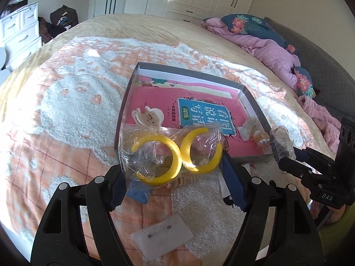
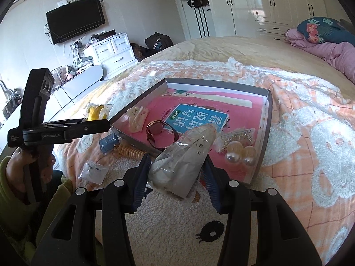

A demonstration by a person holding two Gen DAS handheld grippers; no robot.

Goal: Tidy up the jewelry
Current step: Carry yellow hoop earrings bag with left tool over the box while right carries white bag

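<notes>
Left gripper (image 1: 175,166) clamped on bagged yellow hoops (image 1: 177,155); right gripper (image 2: 177,173) on packet (image 2: 182,164), perhaps jewelry.

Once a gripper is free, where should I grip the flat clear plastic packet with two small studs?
Probably take the flat clear plastic packet by one bare corner, coming down from above. It lies flat on the fluffy blanket, which should yield under a pinch, and the corners are away from the studs.
</notes>
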